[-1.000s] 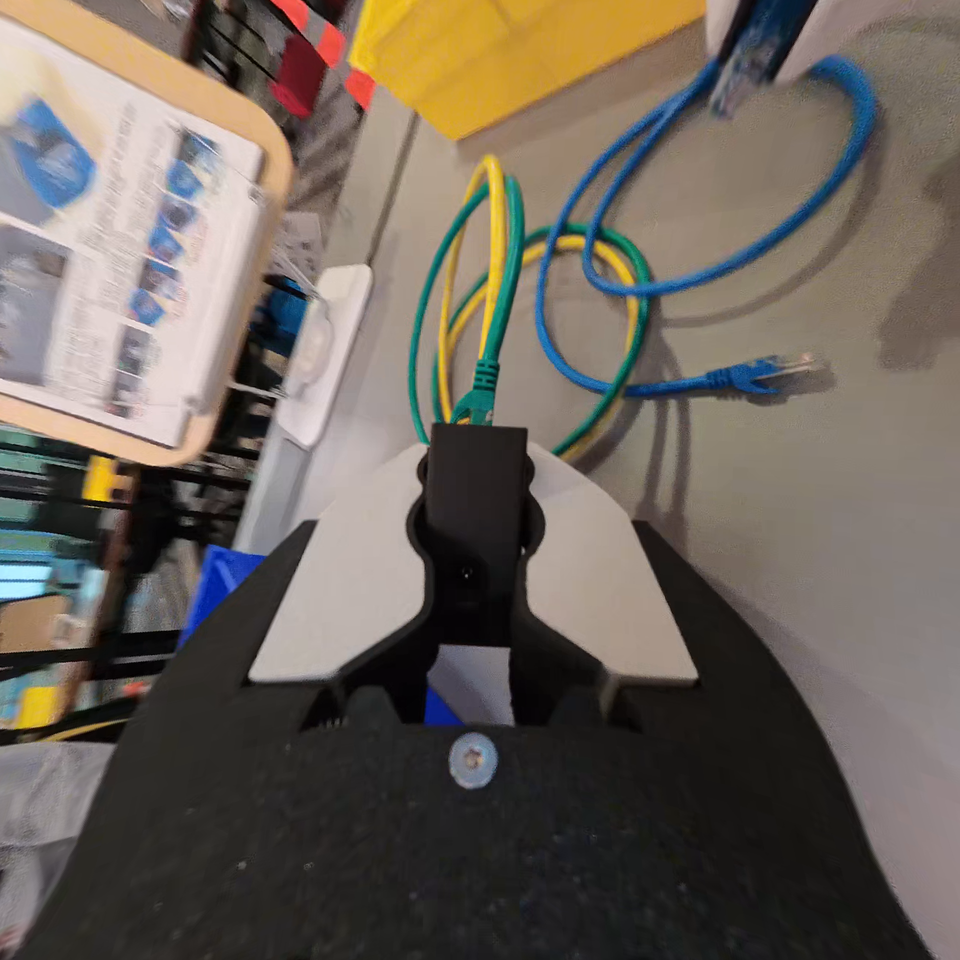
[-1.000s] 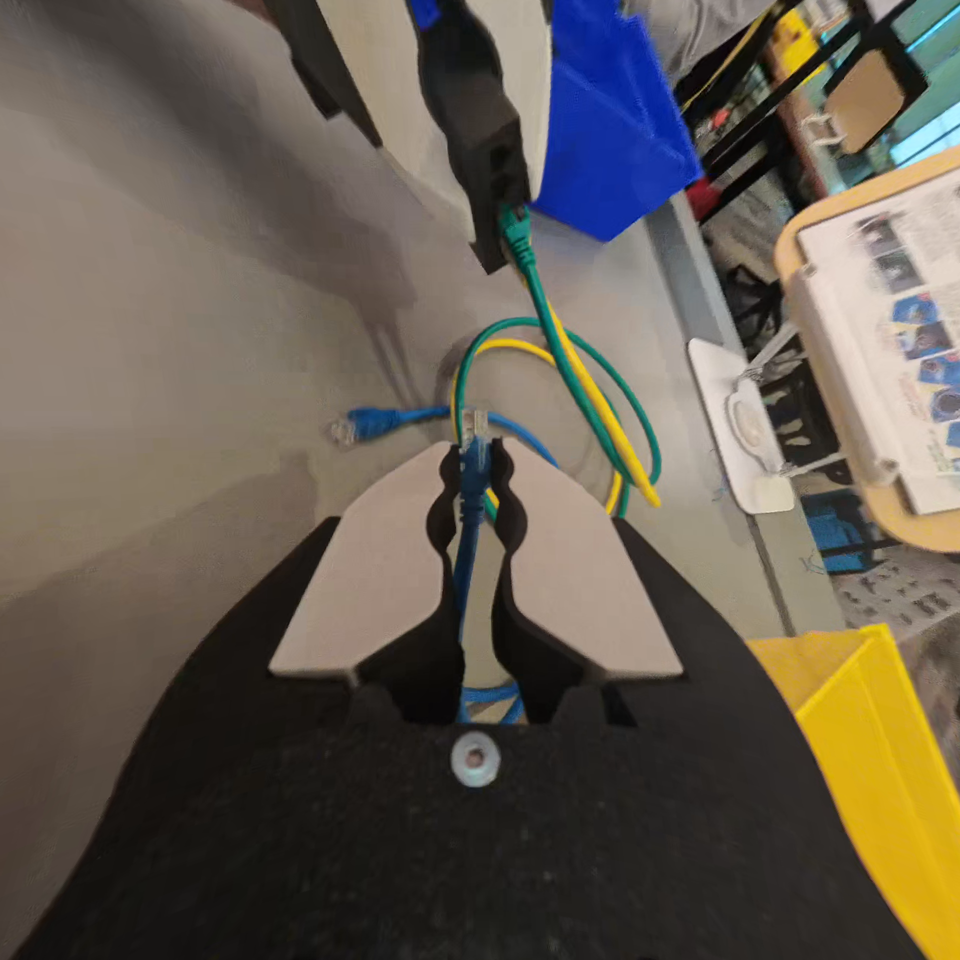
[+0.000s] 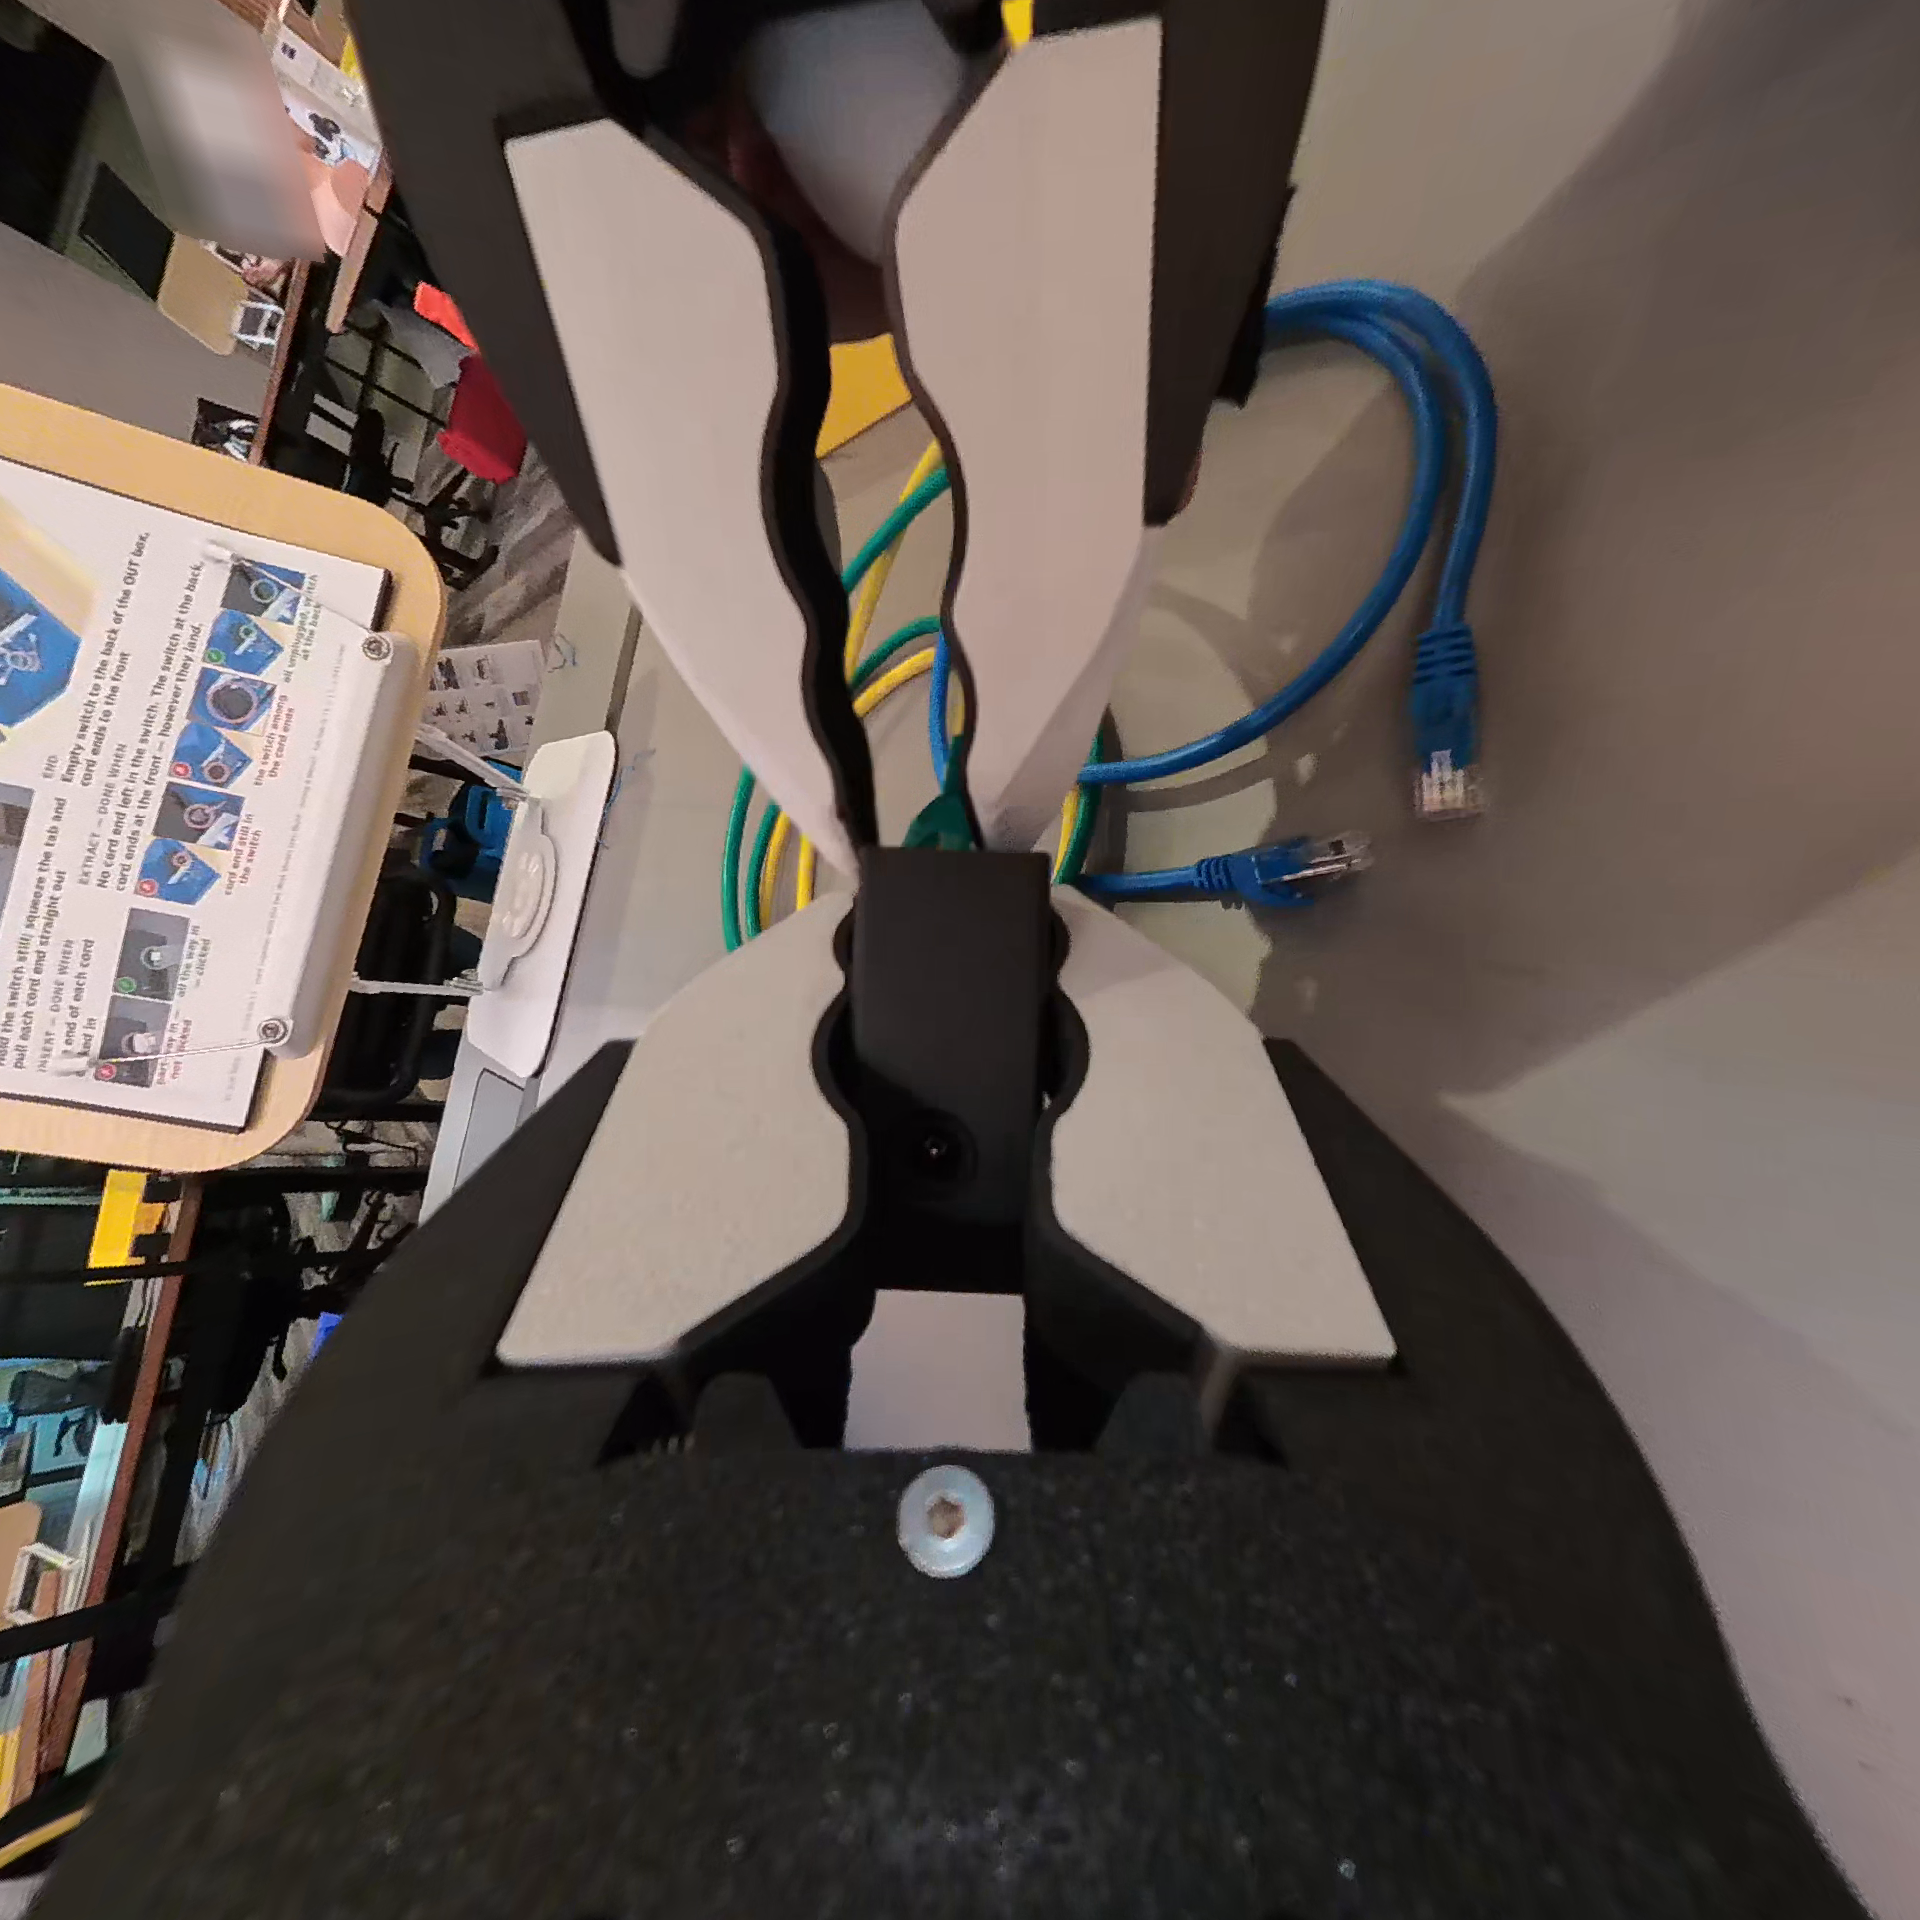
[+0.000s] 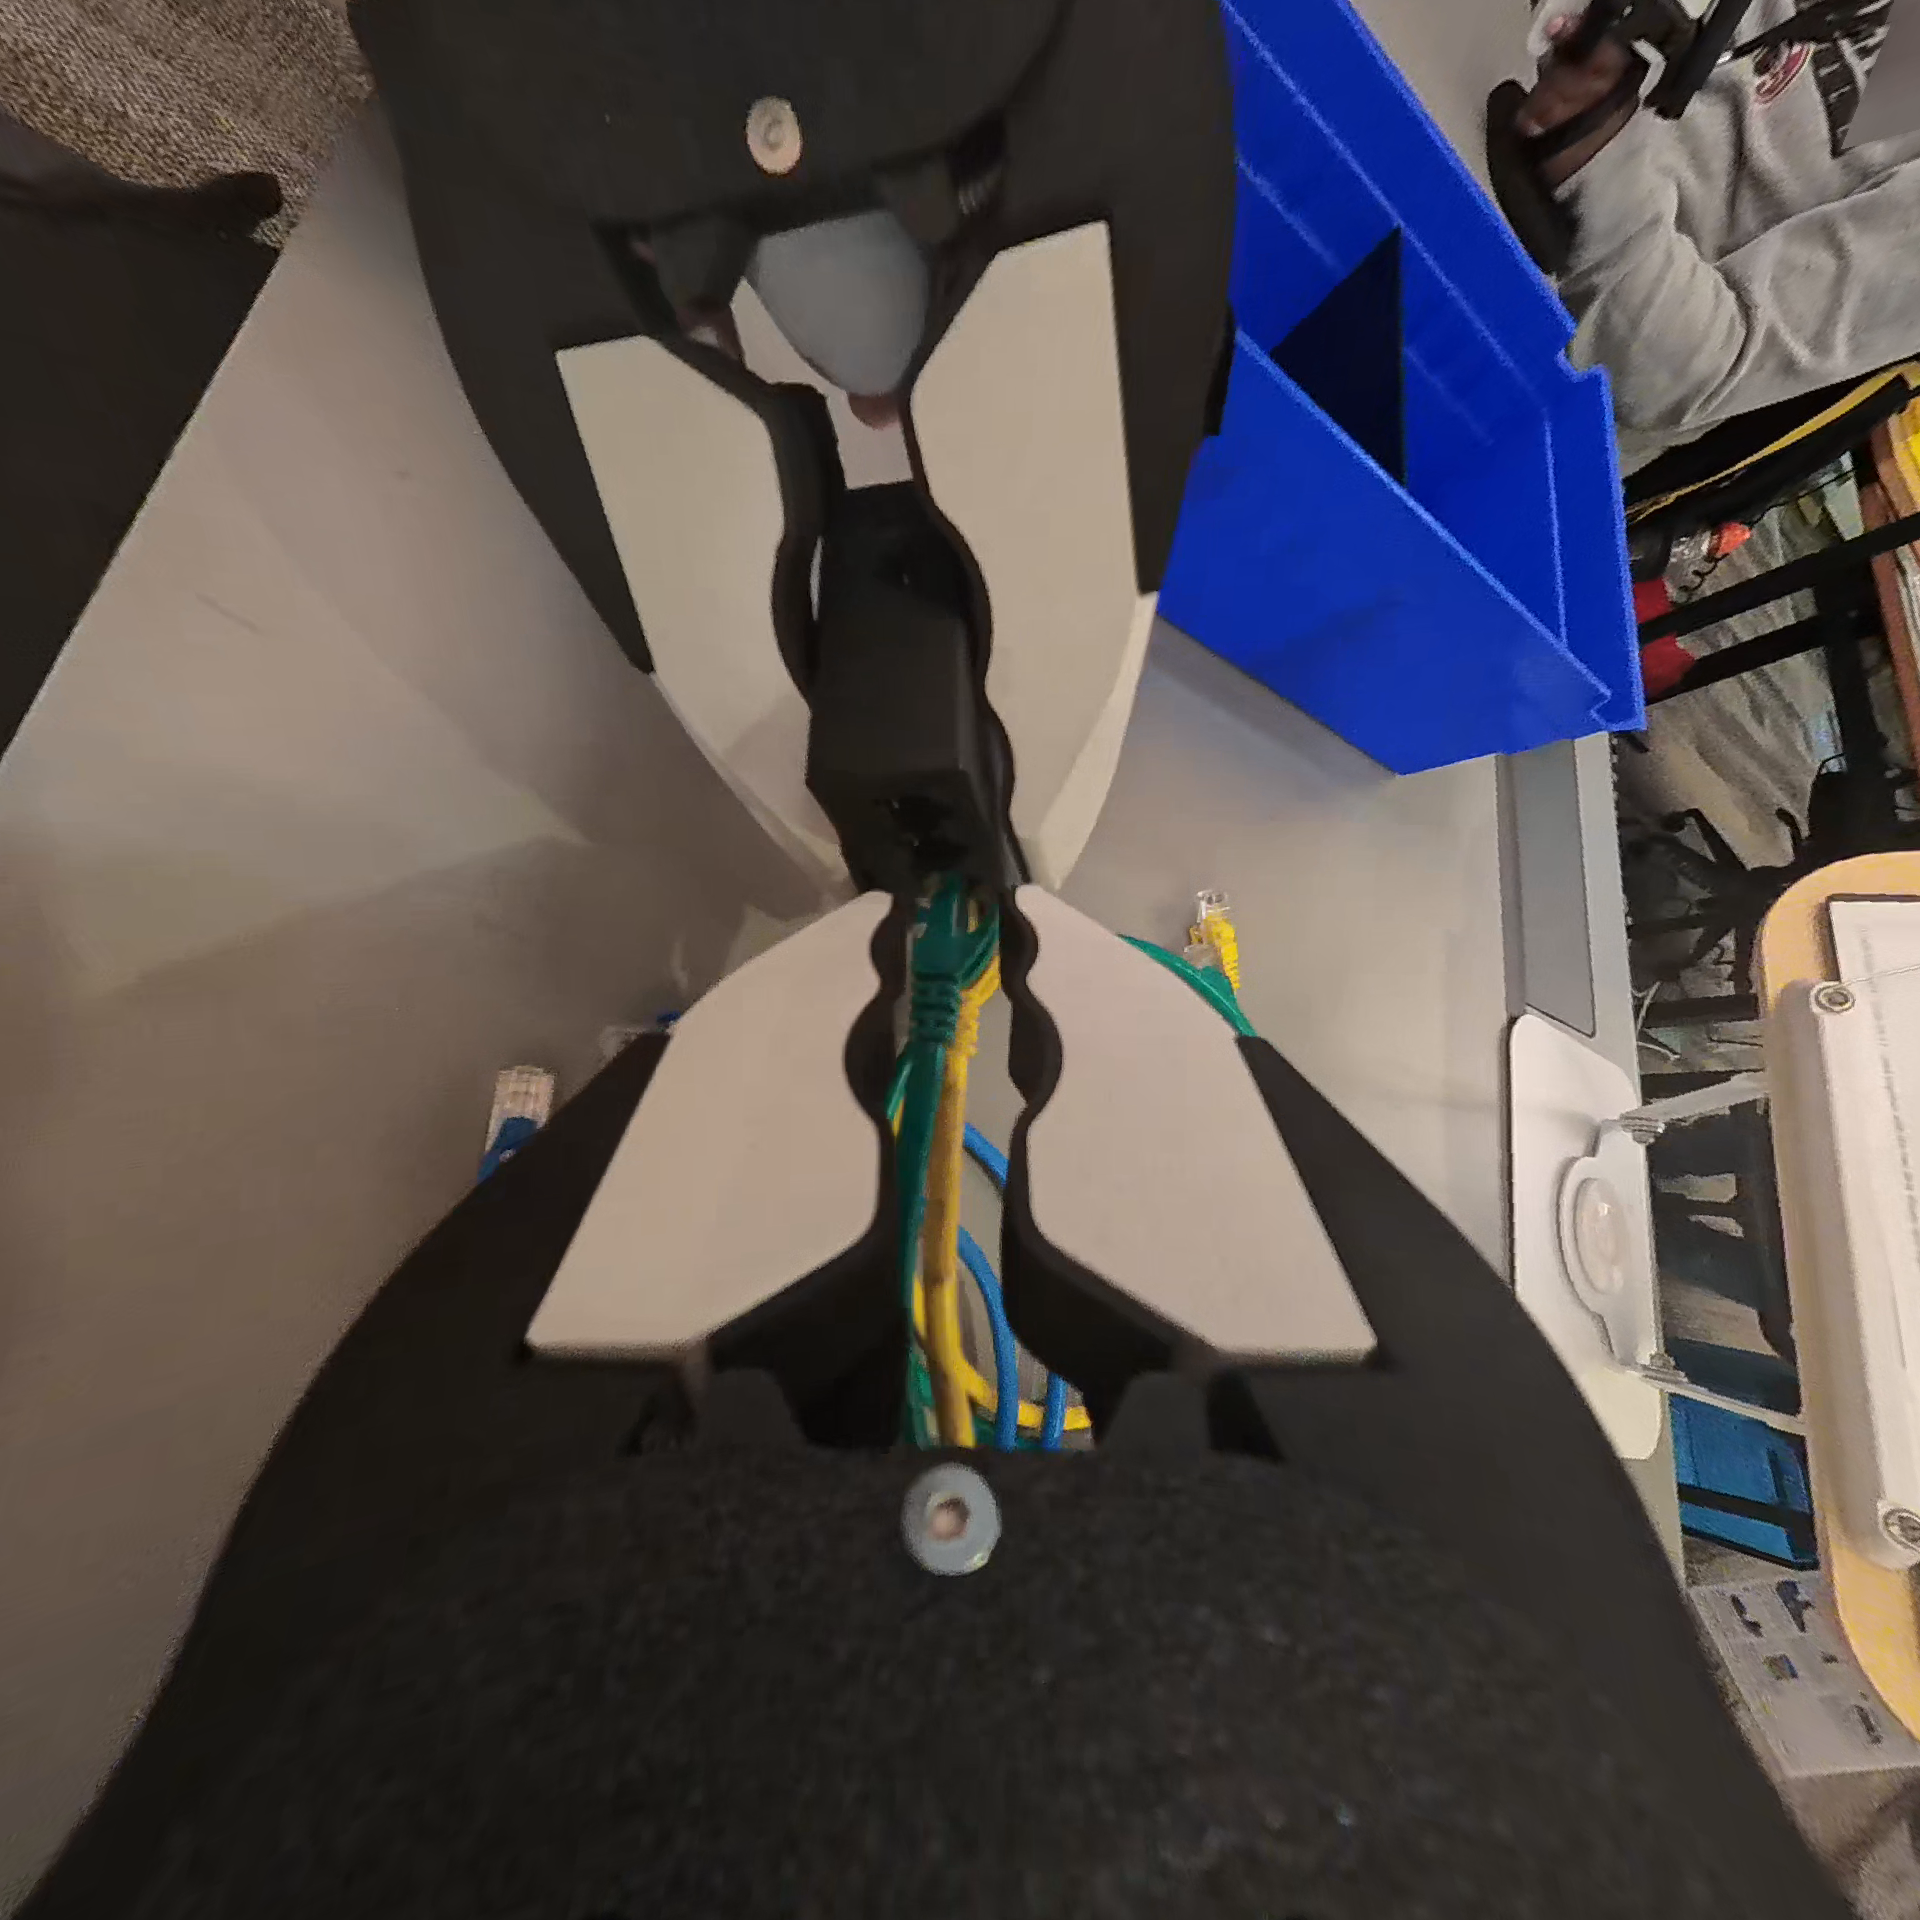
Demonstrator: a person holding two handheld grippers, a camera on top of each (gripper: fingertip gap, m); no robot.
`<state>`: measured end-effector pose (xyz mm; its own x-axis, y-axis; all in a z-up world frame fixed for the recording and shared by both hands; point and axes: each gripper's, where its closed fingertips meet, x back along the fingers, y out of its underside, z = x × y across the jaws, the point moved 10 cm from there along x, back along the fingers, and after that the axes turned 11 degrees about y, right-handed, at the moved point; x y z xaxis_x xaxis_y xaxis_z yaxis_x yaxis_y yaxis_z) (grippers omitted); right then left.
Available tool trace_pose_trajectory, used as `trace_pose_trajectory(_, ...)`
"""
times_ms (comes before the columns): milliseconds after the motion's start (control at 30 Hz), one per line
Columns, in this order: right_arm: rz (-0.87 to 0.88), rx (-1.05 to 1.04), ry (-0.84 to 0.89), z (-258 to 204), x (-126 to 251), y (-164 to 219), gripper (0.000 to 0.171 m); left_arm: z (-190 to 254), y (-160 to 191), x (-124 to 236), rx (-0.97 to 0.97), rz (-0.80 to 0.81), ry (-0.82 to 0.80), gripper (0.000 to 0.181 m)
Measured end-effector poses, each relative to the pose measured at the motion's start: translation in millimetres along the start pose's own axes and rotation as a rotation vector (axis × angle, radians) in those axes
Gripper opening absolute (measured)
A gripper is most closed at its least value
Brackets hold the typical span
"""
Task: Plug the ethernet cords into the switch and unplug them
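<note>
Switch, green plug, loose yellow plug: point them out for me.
switch (image 3: pixel 951 997): left wrist view, top face of the black body.
green plug (image 4: pixel 943 961): right wrist view, ribbed boot.
yellow plug (image 4: pixel 1218 938): right wrist view, yellow boot.

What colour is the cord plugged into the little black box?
Green, clearest in the right wrist view.

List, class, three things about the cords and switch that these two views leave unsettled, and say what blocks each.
1. Right view: whether the right tongs pinch the green plug; no contact shows.
2. Left view: the switch ports, facing away behind its own body.
3. Right view: the blue cord ends, largely hidden by the tongs' body.
</note>
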<state>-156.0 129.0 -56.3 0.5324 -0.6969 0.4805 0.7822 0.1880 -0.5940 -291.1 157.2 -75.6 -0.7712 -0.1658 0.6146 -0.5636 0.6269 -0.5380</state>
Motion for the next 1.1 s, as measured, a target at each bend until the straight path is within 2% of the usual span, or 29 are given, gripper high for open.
trace_pose_trajectory(200, -0.014, 0.019, -0.001, -4, -3, 2, 0.017, 1, -2, 0, 0.003, -0.004, 0.017, 0.030)
trace_pose_trajectory(367, -0.025, -0.072, 0.028, -1, -2, 1, 0.018, -1, -7, 1, 0.013, -0.039, -0.048, 0.030)
trace_pose_trajectory(533, -0.074, 0.047, 0.136, -11, -5, 0, 0.014, 1, -7, -4, 0.012, -0.081, -0.059, 0.030)
trace_pose_trajectory(900, -0.111, 0.006, 0.122, -10, -3, 4, 0.012, 4, -4, -11, -0.035, -0.055, -0.080, 0.030)
trace_pose_trajectory(1100, -0.195, 0.089, 0.127, -13, -5, 0, 0.012, 5, 0, -19, -0.039, -0.153, -0.082, 0.030)
